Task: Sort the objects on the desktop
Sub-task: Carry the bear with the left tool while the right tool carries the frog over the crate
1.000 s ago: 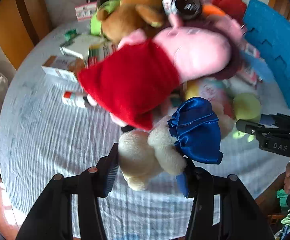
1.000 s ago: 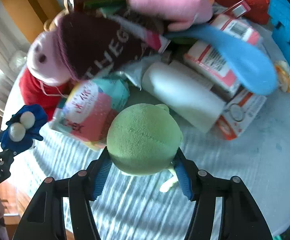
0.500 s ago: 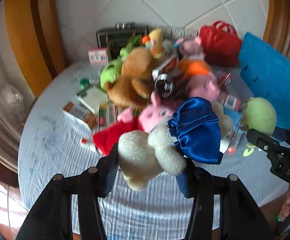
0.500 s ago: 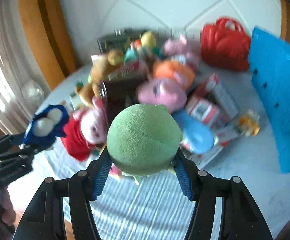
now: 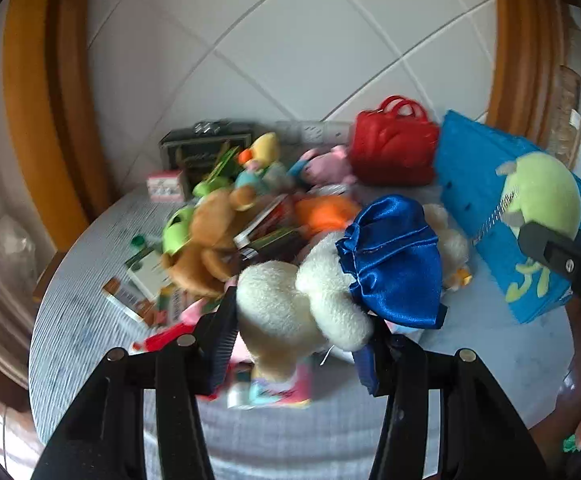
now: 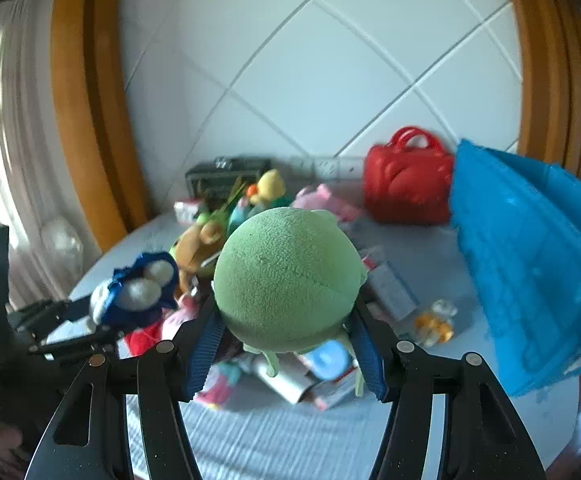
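The left gripper [image 5: 296, 340] is clamping a cream plush [image 5: 290, 304] in a blue satin skirt, holding it up over the toy pile [image 5: 242, 220] on the table [image 5: 90, 320]. The right gripper [image 6: 286, 344] is squeezing a green ball plush [image 6: 286, 276] above the same heap, near the blue bin [image 6: 530, 272] and red bag [image 6: 406, 180].

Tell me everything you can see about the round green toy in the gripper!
The round green plush toy looks like a fuzzy ball with a curved seam and thin pale-green legs dangling below. The right gripper squeezes it between blue pads, holding it up above the cluttered table. In the left wrist view it appears lighter, yellow-green, with a small metal chain hanging off it. Only the pads touch it.
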